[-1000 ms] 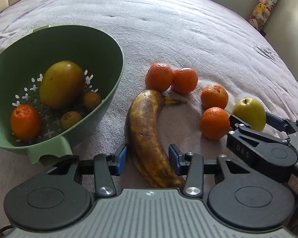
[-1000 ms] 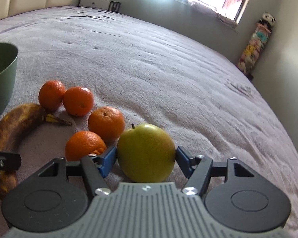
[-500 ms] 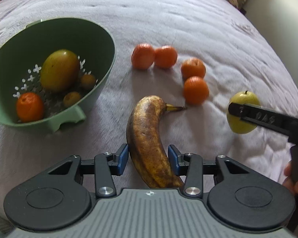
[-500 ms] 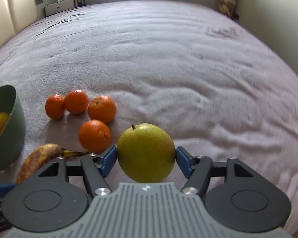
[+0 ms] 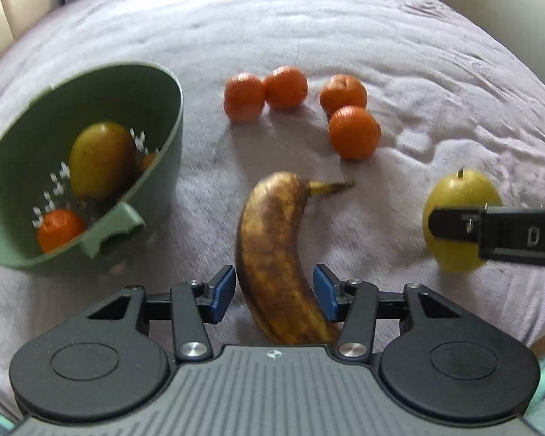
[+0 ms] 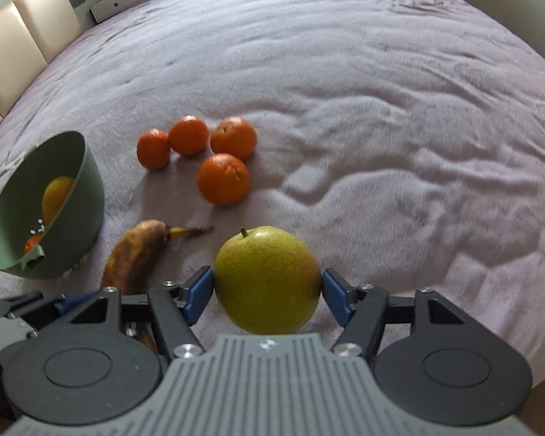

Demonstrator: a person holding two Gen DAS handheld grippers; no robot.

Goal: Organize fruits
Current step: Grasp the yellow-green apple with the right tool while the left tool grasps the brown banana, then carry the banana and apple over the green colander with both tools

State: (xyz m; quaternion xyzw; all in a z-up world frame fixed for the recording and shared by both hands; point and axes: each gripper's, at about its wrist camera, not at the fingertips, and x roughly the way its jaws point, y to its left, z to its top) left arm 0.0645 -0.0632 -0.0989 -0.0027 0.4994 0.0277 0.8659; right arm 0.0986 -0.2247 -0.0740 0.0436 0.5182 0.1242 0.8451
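My left gripper (image 5: 274, 292) is shut on a brown overripe banana (image 5: 272, 254) and holds it above the bed. My right gripper (image 6: 267, 289) is shut on a green apple (image 6: 267, 276), also lifted; the apple also shows in the left wrist view (image 5: 457, 196). A green colander bowl (image 5: 163, 152) sits to the left with a mango (image 5: 100, 158) and an orange (image 5: 60, 229) inside. Several oranges (image 5: 352, 130) lie on the bed beyond the banana, also in the right wrist view (image 6: 223, 178).
The surface is a grey-lilac bedspread (image 6: 381, 109) with folds at the right. A cream padded headboard (image 6: 21, 36) stands at the far left. The bowl also shows in the right wrist view (image 6: 87, 196).
Both grippers have risen, the left lifting the banana and the right lifting the apple off the bedspread. The bowl and loose oranges have stayed put.
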